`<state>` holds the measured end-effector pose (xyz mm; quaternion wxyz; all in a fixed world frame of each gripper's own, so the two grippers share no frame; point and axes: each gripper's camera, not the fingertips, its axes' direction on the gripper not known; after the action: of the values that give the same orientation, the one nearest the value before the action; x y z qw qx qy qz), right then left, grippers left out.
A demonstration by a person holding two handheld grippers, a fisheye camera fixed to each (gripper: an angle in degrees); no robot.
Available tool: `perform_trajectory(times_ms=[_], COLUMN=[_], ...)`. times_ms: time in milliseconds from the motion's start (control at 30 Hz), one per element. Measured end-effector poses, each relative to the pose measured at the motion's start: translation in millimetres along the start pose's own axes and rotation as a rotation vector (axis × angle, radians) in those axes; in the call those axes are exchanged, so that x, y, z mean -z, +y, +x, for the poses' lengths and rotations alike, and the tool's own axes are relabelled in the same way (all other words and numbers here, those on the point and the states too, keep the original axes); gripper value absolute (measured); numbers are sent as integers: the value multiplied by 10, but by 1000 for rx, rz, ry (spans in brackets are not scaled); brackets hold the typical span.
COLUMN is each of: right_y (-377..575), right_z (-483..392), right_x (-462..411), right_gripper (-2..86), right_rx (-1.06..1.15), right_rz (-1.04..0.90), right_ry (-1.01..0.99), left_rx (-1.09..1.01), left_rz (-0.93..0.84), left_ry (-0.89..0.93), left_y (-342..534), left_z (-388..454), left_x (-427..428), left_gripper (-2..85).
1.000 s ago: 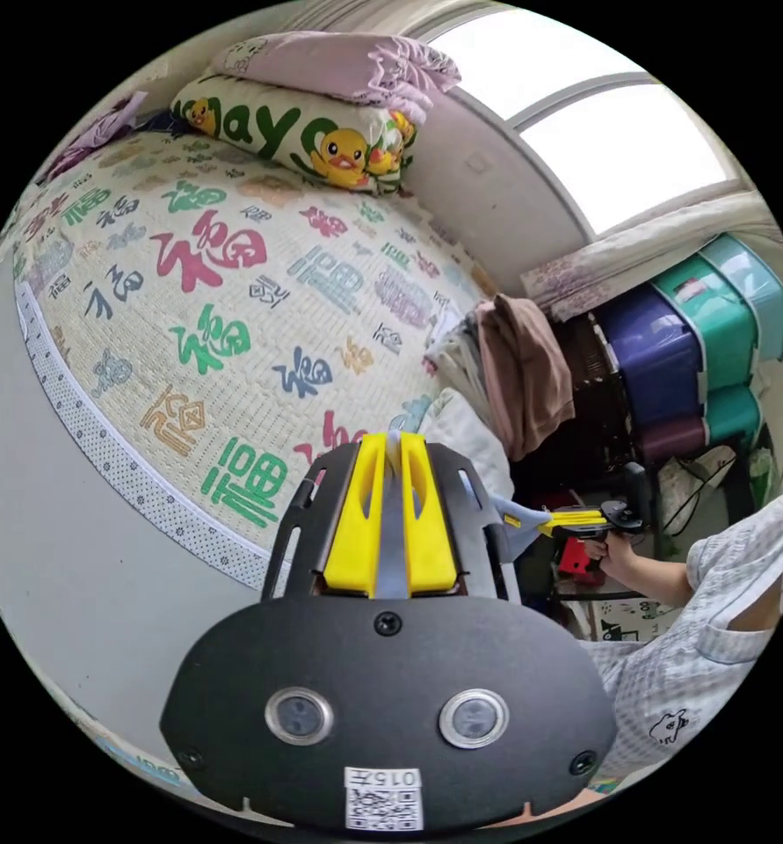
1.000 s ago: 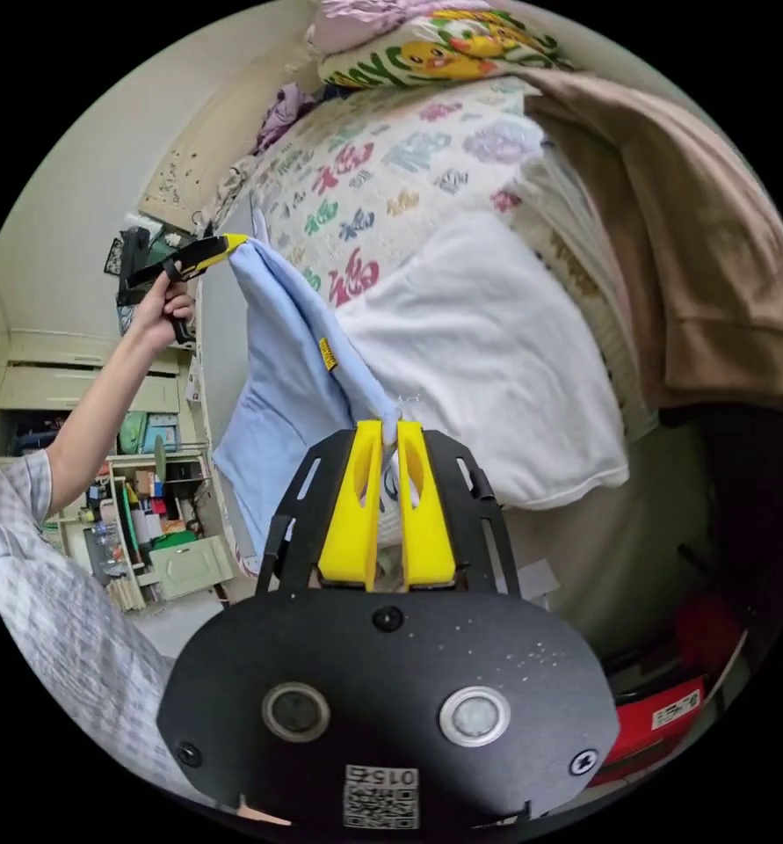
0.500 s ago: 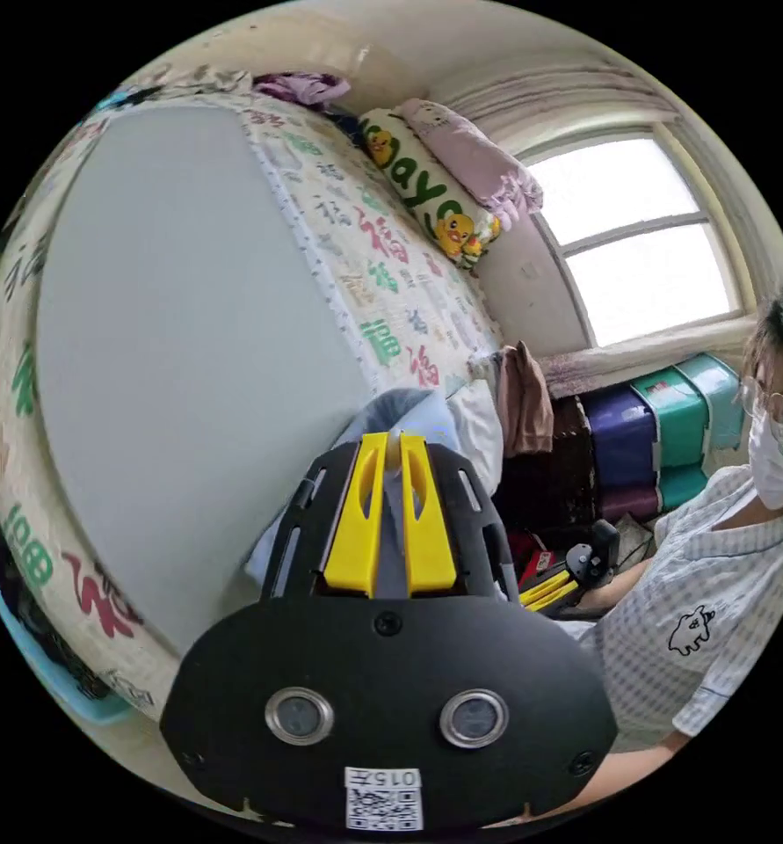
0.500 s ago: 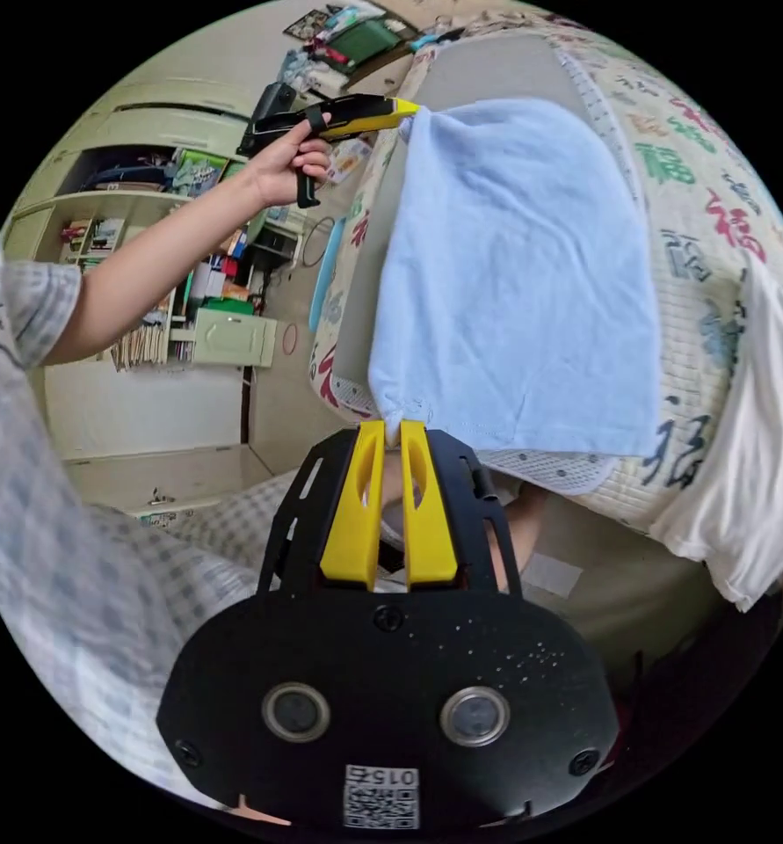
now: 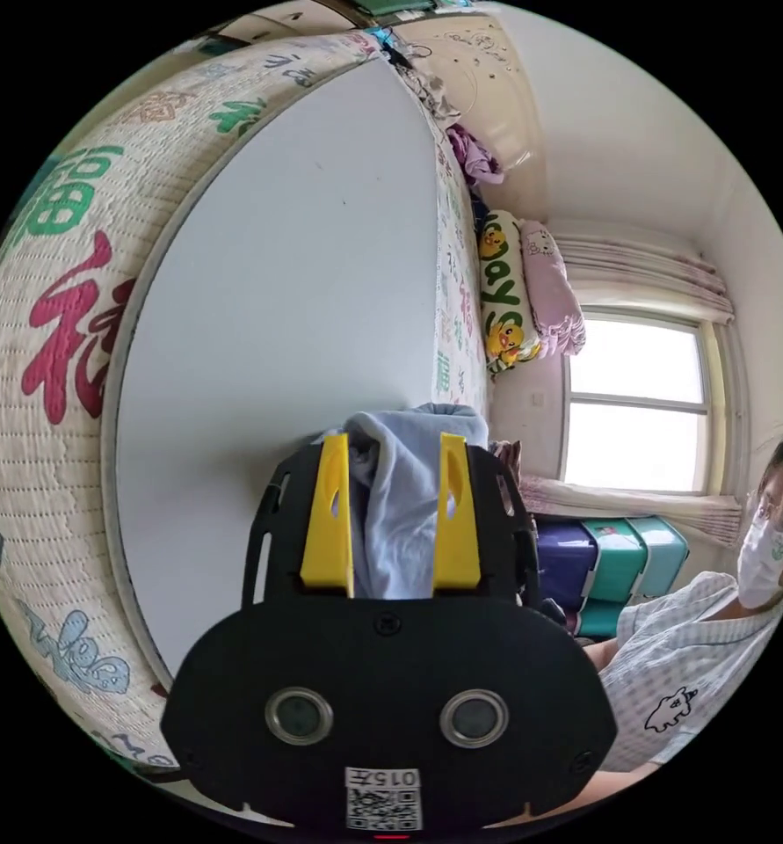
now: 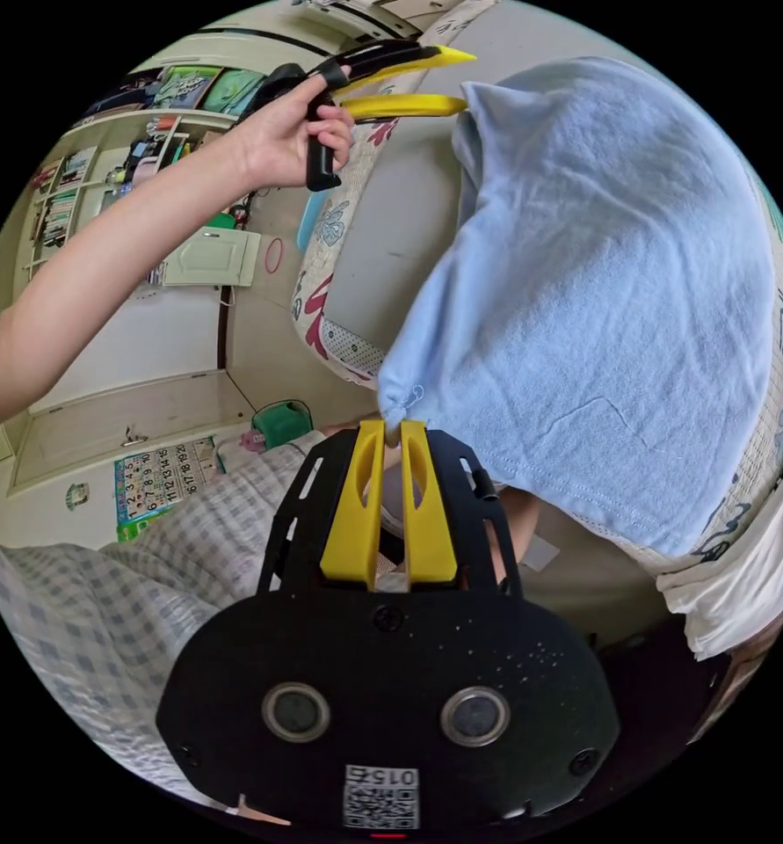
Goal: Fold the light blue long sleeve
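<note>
Left gripper view. At the left edge runs the quilted bed cover [image 5: 31,369] with its coloured printed characters; beside it lies a plain grey board [image 5: 277,308] on top of the bed. At centre is my left gripper [image 5: 394,444], its two yellow jaws spread apart. The light blue long sleeve [image 5: 400,519] lies bunched in the gap between them, and neither jaw visibly presses on it. Further right, the duck-print pillow [image 5: 501,308] and a pink pillow [image 5: 549,290] are stacked at the head of the bed, then the window [image 5: 633,404], with stacked storage bins [image 5: 619,563] below it. At the right edge is the person, in a checked shirt [image 5: 672,677].

Right gripper view. At the left, the person's bare forearm reaches up, the hand [image 6: 286,141] gripping the handle of my left gripper [image 6: 457,81], whose jaws stand parted just beside the upper corner of the shirt, not gripping it. Shelves [image 6: 101,149] stand behind. At centre, my right gripper [image 6: 391,428] has its jaws pressed together, pinching a lower corner of the light blue long sleeve [image 6: 611,290]. The garment spreads to the right, draped over the grey board [image 6: 391,237] and the edge of the bed cover [image 6: 321,264]. A white cloth [image 6: 743,589] hangs at the lower right.
</note>
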<state>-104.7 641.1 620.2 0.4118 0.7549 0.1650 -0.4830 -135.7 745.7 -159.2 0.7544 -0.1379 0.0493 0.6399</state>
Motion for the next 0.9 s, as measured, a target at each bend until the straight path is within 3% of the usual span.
perform_trajectory(times_ms=[67, 133, 333, 567, 700, 900], right_y=[4, 16, -170, -540, -502, 7], right_z=[30, 35, 105, 681, 772, 1109], right_x=[-62, -89, -429, -960, -749, 192], right_gripper=[34, 35, 36, 42, 54, 49], right_rx=[7, 22, 98, 20, 35, 42], right_rz=[-13, -12, -82, -192, -178, -4], right_ry=[20, 26, 32, 103, 25, -116], left_rx=[-50, -105, -171, -162, -168, -143], left_rz=[-17, -3, -65, -100, -102, -79], left_ry=[-70, -132, -358, -467, -481, -530], left_y=[-46, -60, -52, -46, -11, 76], left_z=[73, 170, 149, 37, 49, 134], left_x=[17, 111, 163, -63, -67, 131], left_gripper=[27, 15, 2, 4, 12, 60])
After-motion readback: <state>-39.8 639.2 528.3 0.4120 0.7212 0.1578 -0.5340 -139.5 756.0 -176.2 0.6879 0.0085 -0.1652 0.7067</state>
